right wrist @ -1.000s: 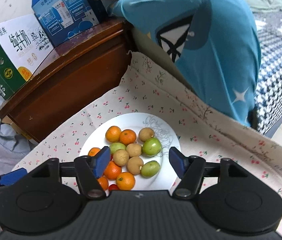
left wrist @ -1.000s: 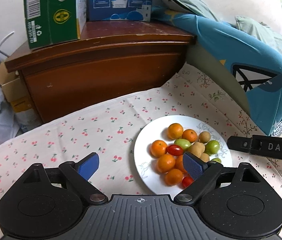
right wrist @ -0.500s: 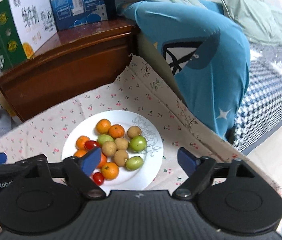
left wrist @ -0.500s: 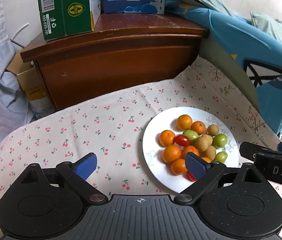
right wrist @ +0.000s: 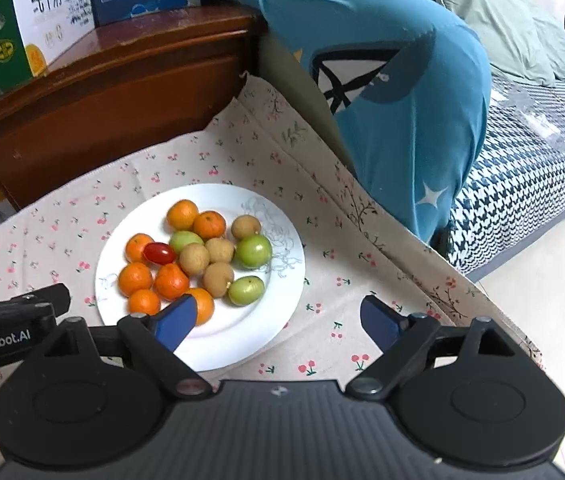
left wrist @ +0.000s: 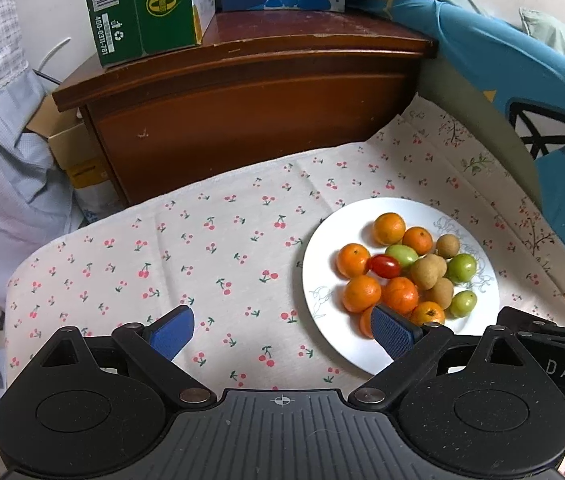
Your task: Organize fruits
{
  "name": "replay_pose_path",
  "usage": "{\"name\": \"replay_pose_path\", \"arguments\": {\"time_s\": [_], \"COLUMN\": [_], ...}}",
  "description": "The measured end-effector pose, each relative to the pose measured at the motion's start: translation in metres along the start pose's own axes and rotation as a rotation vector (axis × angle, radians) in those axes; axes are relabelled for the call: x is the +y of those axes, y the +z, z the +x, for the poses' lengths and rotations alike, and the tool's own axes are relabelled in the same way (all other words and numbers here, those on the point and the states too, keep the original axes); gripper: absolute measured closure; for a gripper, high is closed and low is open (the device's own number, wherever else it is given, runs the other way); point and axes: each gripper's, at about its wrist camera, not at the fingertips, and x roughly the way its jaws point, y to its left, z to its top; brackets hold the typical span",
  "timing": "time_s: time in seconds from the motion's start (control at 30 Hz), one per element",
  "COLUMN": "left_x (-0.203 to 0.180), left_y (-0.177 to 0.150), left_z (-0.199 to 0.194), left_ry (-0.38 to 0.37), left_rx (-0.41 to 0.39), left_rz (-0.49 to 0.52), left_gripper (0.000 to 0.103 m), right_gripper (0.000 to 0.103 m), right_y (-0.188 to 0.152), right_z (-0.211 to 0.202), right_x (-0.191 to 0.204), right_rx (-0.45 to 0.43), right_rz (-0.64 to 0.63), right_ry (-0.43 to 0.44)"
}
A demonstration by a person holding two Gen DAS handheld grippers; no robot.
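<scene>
Left claw (left wrist: 282, 330) spread wide, empty, hovering over cherry-print cloth (left wrist: 210, 248) — I keep it off to side. Right claw (right wrist: 278, 322) likewise apart, nothing gripped. Fruits (right wrist: 194, 256) all piled on white plate (right wrist: 282, 280), kinds partly clustered; sorted-or-unsorted unclear.

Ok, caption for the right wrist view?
Open right gripper above a white plate of mixed fruit on cherry-print cloth.
</scene>
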Motion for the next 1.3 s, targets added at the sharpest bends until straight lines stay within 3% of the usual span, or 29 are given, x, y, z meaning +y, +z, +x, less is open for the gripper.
{"name": "replay_pose_path", "arguments": {"time_s": [1.3], "left_x": [-0.006], "left_y": [-0.010], "left_z": [0.031], "left_ry": [0.049], "left_rx": [0.058], "left_rz": [0.037], "left_gripper": [0.007], "right_gripper": [0.014], "right_y": [-0.006], "right_z": [0.037], "right_x": [0.004], "right_rx": [0.099], "right_rz": [-0.003], "right_ry": [0.001]}}
